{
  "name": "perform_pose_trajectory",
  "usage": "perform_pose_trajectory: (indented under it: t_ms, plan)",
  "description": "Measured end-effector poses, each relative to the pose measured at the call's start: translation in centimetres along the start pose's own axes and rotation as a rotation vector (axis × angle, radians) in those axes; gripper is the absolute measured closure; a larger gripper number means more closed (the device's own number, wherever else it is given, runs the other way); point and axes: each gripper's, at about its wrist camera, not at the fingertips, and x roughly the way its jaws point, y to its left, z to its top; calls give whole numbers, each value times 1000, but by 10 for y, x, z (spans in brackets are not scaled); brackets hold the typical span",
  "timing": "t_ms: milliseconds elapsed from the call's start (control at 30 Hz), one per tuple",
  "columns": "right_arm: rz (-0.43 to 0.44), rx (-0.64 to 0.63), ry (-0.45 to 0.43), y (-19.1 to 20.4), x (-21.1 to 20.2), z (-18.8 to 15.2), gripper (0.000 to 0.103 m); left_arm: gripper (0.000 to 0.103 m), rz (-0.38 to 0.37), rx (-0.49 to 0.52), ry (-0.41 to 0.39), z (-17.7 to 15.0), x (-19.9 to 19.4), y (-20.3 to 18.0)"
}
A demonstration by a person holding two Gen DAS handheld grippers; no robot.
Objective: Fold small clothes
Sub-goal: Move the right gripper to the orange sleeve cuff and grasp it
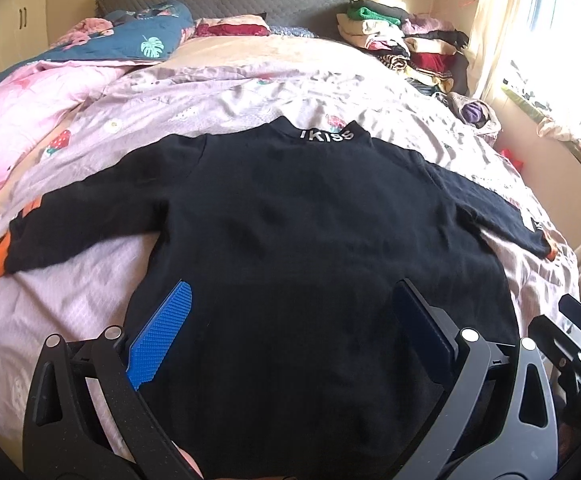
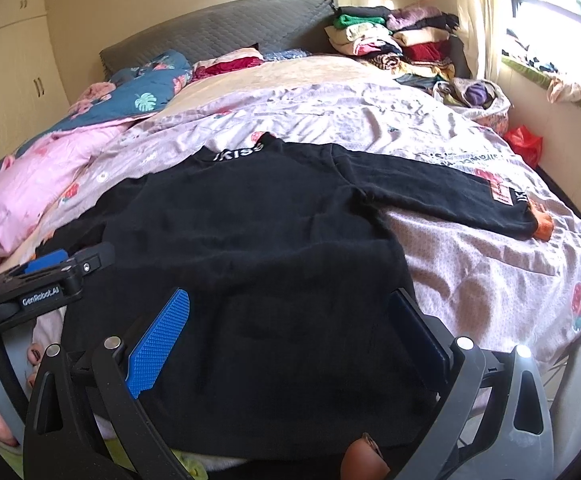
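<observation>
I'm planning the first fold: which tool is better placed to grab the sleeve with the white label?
Right, probably. The right tool hovers open over the black sweater near its hem, on the labelled sleeve side; the left tool sits farther left.

1 black sweater (image 1: 290,220), 2 grippers, approx 2 clothes stacks (image 1: 406,40).

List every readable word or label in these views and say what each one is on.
"IKISS": white letters on the collar of the black sweater.
"GenRobot.AI": on the left gripper body, in the right wrist view.
Sleeve patch: too small to read.
Print on the bedsheet: upside down, blurred, unreadable.
</observation>
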Motion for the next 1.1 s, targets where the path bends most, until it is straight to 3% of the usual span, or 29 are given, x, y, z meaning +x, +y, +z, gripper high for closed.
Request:
perform_pose_trajectory:
  t_ms: [467,900,1100]
  plan:
    - [12,74,-2,-24,20,55,4,8,-23,-4,19,41,32,-17]
    - [-53,169,-37,-71,42,113,4,8,-47,6,27,93,61,-50]
    - [-132,244,-70,-110,54,131,4,8,-54,41,22,117,82,-79]
